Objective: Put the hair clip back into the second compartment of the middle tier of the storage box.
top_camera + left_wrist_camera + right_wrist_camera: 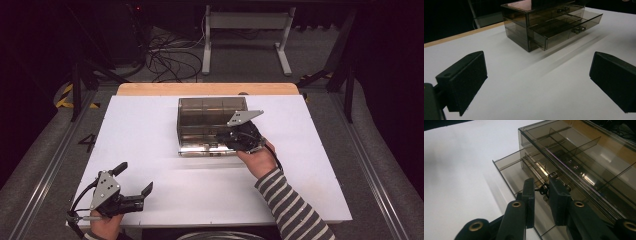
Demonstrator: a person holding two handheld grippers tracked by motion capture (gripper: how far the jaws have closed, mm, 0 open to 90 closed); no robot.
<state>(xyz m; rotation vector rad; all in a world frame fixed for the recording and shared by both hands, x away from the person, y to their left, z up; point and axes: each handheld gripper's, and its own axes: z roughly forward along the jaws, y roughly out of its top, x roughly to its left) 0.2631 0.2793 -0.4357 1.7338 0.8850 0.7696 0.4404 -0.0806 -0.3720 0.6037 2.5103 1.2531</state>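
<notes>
Smoked-plastic drawer box [212, 125] sits on the white table [150, 130], toward the far middle, front facing the person. Two drawers, one above the other. Lower drawer [564, 30] pulled partway out; divider walls visible inside, small metal knob [577, 29] on its front. Upper drawer looks pushed in.

Right gripper [541, 191] at the front of the open lower drawer, jaws drawn close together with only a narrow gap, a small dark piece [544, 189] sitting between the pads; cannot tell whether it is actually clamped. In the high view the right gripper [235, 140] is at the box's front right corner, striped sleeve [290, 205] behind it.

Left gripper [135, 182] near the table's front left corner, well apart from the box. Jaws spread wide, holding nothing, bare tabletop between them.
</notes>
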